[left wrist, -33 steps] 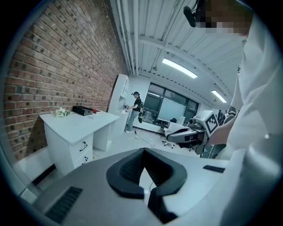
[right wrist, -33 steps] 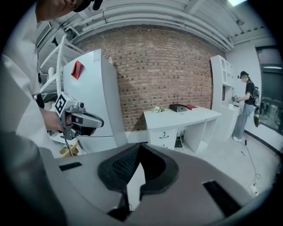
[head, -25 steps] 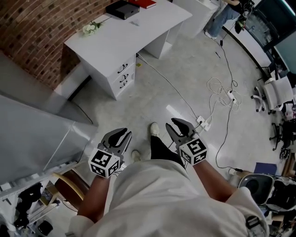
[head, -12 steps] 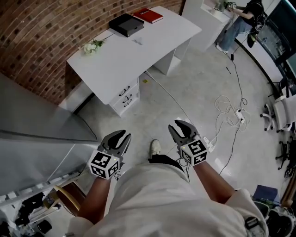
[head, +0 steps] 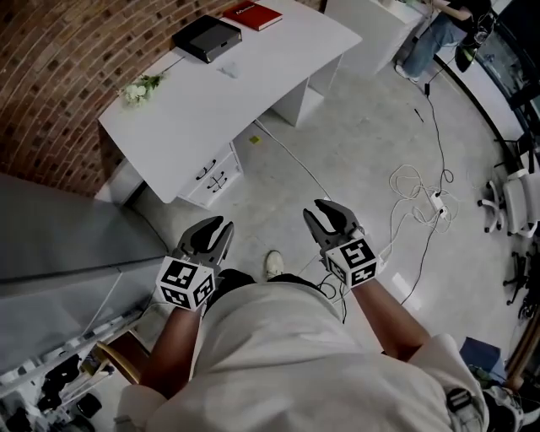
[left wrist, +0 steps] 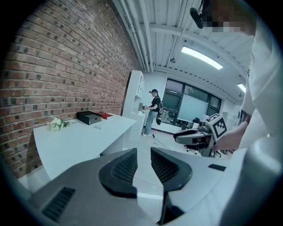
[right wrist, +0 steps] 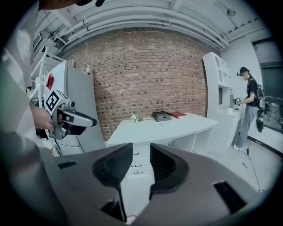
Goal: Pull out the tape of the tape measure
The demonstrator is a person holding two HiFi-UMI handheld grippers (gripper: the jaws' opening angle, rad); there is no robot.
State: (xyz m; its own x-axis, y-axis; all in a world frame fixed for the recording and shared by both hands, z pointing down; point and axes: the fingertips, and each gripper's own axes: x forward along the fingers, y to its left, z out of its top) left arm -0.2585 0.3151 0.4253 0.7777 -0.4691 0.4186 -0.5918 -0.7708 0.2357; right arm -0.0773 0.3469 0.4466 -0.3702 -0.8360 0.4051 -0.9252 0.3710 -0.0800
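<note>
The left gripper (head: 215, 229) is released. Its two dark ribbed pads stand a little apart, they have just been opening, and its own view shows only floor in the gap. The right gripper (head: 326, 211) is released too, its jaws having just spread as wide as they go, with nothing between them but the desk drawers (head: 211, 173) far off. Both are carried low in front of the person's waist, side by side and tipped slightly down. That looks to me like a carrying pose rather than a working one, with the jaws made ready before anything is within reach.

A pale shoe (head: 273, 263) shows on the floor between them. At about eleven o'clock from the grippers, well apart, stands the white desk (head: 253, 80) against the brick wall (head: 51, 76). On it are a black box (head: 207, 38) and a red book (head: 253, 15) at the far end, and a sprig of white flowers (head: 139, 89) at the wall side.

I cannot pick out the tape measure anywhere. A small pale thing (head: 226, 70) lies just beside the box, too small to name.

At two o'clock, white cables (head: 413, 181) trail across the floor, and another person (head: 430, 42) stands at one o'clock. The task proper has not begun.
</note>
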